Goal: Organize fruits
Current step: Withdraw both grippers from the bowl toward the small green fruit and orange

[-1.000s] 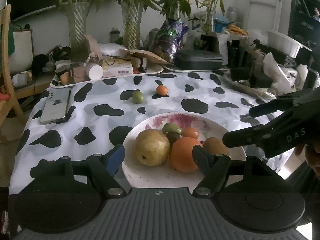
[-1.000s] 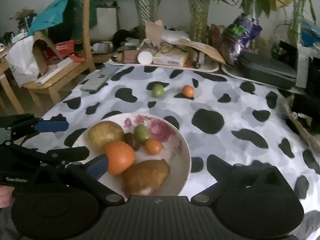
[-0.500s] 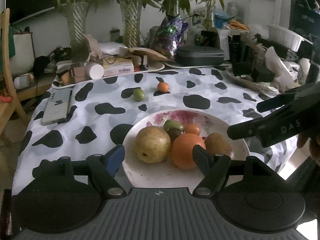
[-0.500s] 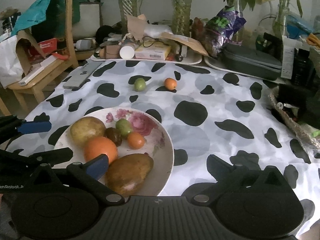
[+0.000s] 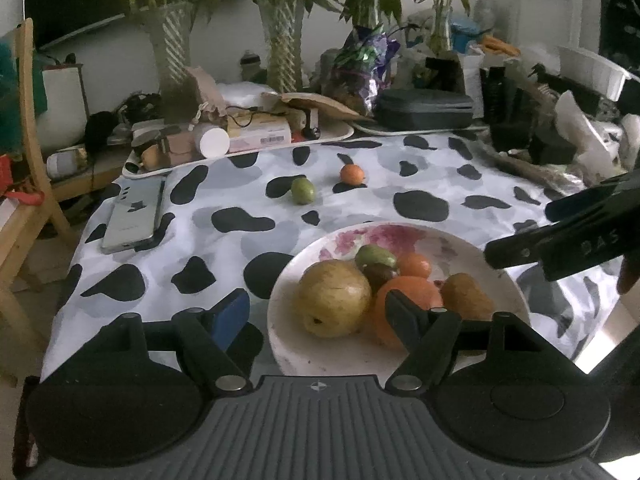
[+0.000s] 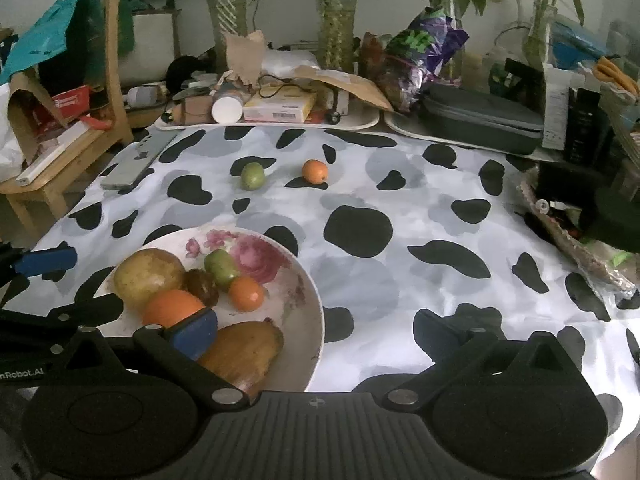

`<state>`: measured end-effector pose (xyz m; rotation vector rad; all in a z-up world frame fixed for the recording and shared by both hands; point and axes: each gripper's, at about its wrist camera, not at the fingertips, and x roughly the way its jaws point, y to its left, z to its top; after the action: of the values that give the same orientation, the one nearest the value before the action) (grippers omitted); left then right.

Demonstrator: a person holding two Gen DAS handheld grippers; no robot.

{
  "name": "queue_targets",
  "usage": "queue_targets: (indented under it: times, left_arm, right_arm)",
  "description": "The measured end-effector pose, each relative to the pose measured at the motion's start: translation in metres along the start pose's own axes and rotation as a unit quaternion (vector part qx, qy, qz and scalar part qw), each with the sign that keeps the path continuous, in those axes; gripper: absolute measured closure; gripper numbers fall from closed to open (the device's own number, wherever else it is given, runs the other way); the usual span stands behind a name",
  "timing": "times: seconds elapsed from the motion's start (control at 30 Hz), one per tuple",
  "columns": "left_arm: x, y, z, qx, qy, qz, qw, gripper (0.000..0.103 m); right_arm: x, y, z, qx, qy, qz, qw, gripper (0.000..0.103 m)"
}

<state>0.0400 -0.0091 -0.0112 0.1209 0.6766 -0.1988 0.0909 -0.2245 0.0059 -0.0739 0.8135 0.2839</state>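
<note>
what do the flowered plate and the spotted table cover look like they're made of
Plate: probably glazed ceramic or porcelain. Its pale, smooth surface carries a pink floral print and its shallow rim holds a firm, even curve; melamine can't be ruled out.

Table cover: looks like thin woven fabric, possibly a coated one, with a matte finish. The black and grey cow-spot print lies soft and flat, with faint creases and no glare.

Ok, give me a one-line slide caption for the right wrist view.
Open right hand-held gripper above a plate of fruit; a green fruit and small orange lie loose on the cow-print cloth.

home, cluttered table (image 6: 400, 200), potted plants (image 6: 336, 8), wooden chair (image 6: 116, 80)
</note>
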Motion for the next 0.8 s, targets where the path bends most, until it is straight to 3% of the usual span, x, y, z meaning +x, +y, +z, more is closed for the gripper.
queue_targets:
  times: [0.17,0.4,0.8]
  left_arm:
    - [0.005,0.009,0.003,-0.024,0.006,-0.005,0.9997,0.029]
    - [0.015,0.012,0.008,-0.036,0.02,-0.04,0.9984,0.029]
    - [0.039,0.025,0.023,-0.051,0.027,-0.023,0.9981,0.029]
  right_arm:
    - [0.005,-0.006,0.005,0.012,-0.002,-0.013,1.0,0.0]
    - [0.013,-0.009,0.011,0.017,-0.001,-0.028,0.999,0.0]
    - [0.029,-0.016,0.027,0.019,-0.003,-0.04,0.999,0.0]
